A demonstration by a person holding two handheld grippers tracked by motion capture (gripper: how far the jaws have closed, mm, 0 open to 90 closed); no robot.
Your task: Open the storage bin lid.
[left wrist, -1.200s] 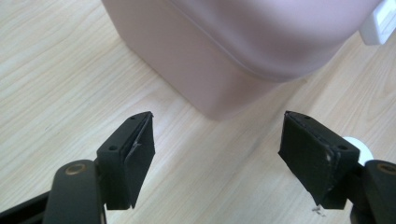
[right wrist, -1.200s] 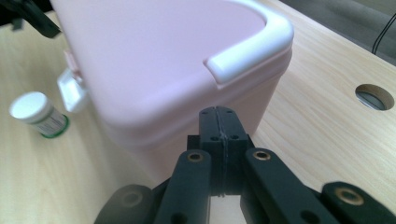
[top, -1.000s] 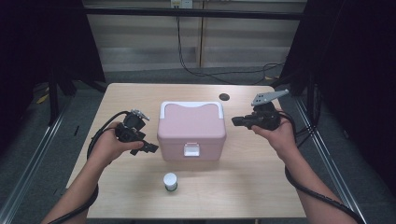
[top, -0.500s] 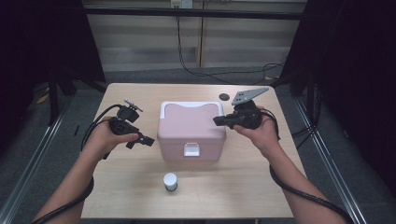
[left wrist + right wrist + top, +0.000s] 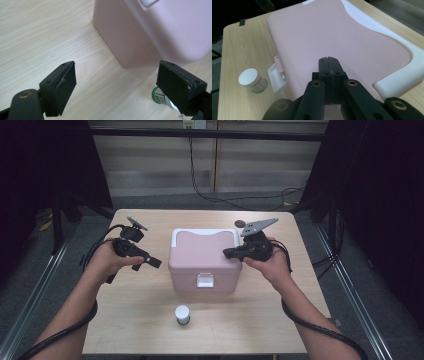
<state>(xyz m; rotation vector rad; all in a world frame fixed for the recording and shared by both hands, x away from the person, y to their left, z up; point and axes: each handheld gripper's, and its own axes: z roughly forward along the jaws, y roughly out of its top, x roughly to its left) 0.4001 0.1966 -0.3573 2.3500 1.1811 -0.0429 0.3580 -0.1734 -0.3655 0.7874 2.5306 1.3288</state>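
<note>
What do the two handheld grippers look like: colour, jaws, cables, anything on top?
Both are black. The left gripper has two blocky flat-faced jaws and a black cable. The right gripper carries a grey three-cornered plate on top; its black cable trails along the bare forearm. No sleeves show.

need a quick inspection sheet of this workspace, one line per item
surface: light wooden table, bare wood around the things.
job's things: pink box mid-table, pink lid on, white latch facing the person; small white-capped jar upright, in front of the box and apart from it.
clutter: small dark round thing behind the box, too small to identify.
grippers: left gripper open, nothing between its jaws, beside the box's left side; right gripper shut, empty, over the lid's right edge.
cables: black cable trails from the left gripper; more lie on the floor behind.
surroundings: dark curtains both sides, grey floor.
</note>
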